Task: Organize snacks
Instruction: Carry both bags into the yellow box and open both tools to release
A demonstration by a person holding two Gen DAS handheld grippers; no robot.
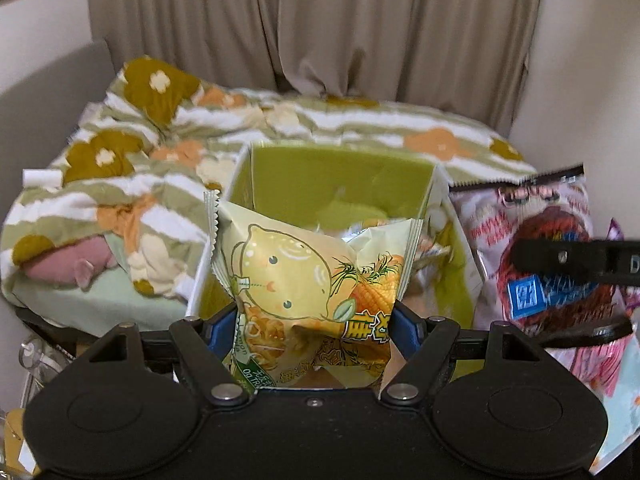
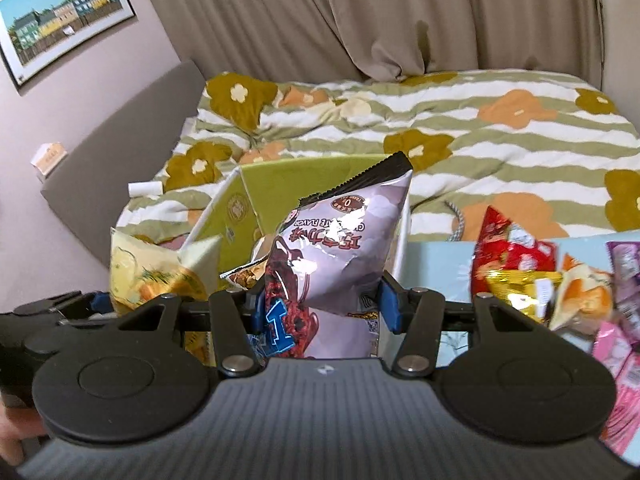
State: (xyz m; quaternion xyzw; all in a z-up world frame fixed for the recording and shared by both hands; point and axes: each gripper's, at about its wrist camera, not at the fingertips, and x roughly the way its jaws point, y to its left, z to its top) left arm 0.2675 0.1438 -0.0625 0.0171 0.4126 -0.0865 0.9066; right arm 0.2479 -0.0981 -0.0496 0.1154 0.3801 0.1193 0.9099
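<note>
In front of a bed covered by a striped floral quilt (image 2: 500, 148), an open green cardboard box (image 1: 340, 176) is seen standing with its flaps up, a few packets lying inside it, though these are too blurred to be told apart. A pale yellow lemon-and-corn snack bag (image 1: 296, 280) is gripped between the blue pads of the left gripper (image 1: 314, 328), clenched on the bag's lower part, and the bag is held upright just before the near wall of the box. To its right, a lilac chocolate-flavour snack bag (image 2: 336, 248) is clamped in the right gripper (image 2: 322, 308), its printing turned upside down and its black serrated edge pointing up, in front of the box's right side. The two held bags are kept side by side, near each other but apart. On a light blue tabletop (image 2: 440, 264) to the right, a heap of loose snack packets (image 2: 532, 276) in red, gold, orange, purple and pink is left lying. Beige curtains (image 1: 320, 20) are hung behind the bed, and a framed picture of coloured houses (image 2: 60, 20) is fixed to the left wall.
</note>
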